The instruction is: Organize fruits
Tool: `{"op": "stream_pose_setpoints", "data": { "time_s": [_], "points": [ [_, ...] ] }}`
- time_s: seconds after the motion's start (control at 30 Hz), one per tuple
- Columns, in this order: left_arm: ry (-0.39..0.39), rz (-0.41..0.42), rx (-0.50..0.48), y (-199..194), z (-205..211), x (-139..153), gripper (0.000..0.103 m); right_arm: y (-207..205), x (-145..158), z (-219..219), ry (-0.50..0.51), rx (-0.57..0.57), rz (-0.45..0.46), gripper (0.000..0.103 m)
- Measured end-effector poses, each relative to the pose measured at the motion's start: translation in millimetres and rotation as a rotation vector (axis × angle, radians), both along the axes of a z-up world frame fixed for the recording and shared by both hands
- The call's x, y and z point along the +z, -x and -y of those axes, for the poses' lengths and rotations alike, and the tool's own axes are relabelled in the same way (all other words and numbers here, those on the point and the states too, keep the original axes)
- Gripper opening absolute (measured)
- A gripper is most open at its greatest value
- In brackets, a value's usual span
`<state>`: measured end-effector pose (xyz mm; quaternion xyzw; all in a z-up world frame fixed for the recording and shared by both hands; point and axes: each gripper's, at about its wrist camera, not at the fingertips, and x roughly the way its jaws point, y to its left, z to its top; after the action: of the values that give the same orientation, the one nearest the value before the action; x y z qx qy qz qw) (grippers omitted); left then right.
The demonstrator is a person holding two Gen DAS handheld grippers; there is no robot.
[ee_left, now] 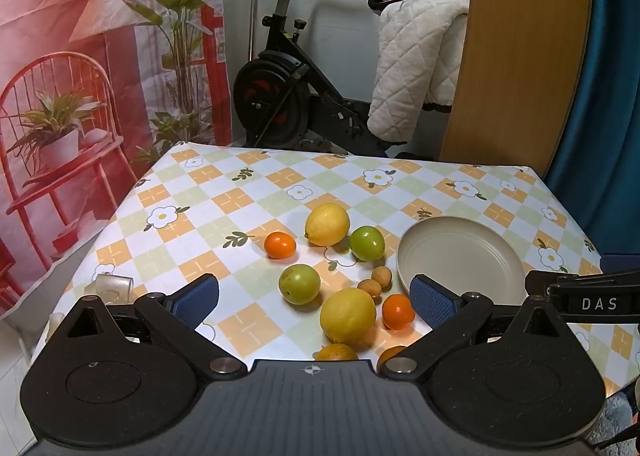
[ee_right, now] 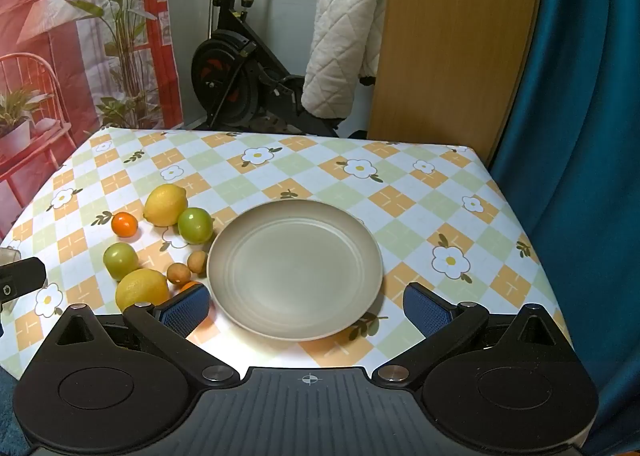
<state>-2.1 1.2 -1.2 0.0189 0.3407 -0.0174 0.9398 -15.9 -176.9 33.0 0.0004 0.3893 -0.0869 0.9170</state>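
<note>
An empty beige plate sits on the checked tablecloth; it also shows in the left wrist view. Left of it lie loose fruits: two lemons, two green fruits, small oranges and two small brown fruits. The same group shows in the right wrist view, with a lemon and a green fruit. My left gripper is open and empty above the near fruits. My right gripper is open and empty over the plate's near edge.
The table's far edge drops to an exercise bike. A wooden panel and blue curtain stand at the right. A red printed backdrop hangs at the left. A clear object sits at the table's left edge.
</note>
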Motion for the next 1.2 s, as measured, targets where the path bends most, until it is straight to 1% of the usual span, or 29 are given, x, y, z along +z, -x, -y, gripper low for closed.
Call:
{"op": "stream_pose_setpoints", "data": {
  "time_s": [0.6,0.8,0.9,0.97,1.1,1.17,1.2],
  "points": [
    [0.018,0.015,0.014,-1.8,-2.1,3.3,0.103,0.4,0.6,-1.4,-0.003,0.002,0.007,0.102],
    [-0.036,0.072,0.059,-5.0,-7.4,8.3,0.103,-1.1,2.0,-1.1,-0.015,0.034,0.043,0.102],
    [-0.057,0.104,0.084,-8.7,-11.7,11.1,0.103,-0.2,5.6,-2.0,-0.046,0.093,0.109,0.102],
    [-0.067,0.134,0.097,-11.1,-14.3,12.9,0.103,0.4,9.0,-0.9,-0.066,0.123,0.171,0.103],
    [-0.029,0.167,0.11,-17.0,-24.7,14.9,0.103,3.5,11.2,0.0,-0.071,0.196,0.336,0.103],
    [-0.009,0.178,0.122,-17.6,-28.1,13.7,0.103,1.2,12.0,-0.3,-0.066,0.218,0.386,0.103],
    [-0.001,0.188,0.128,-17.5,-29.2,12.9,0.103,-1.7,11.8,-0.8,-0.076,0.227,0.395,0.103]
  ]
}}
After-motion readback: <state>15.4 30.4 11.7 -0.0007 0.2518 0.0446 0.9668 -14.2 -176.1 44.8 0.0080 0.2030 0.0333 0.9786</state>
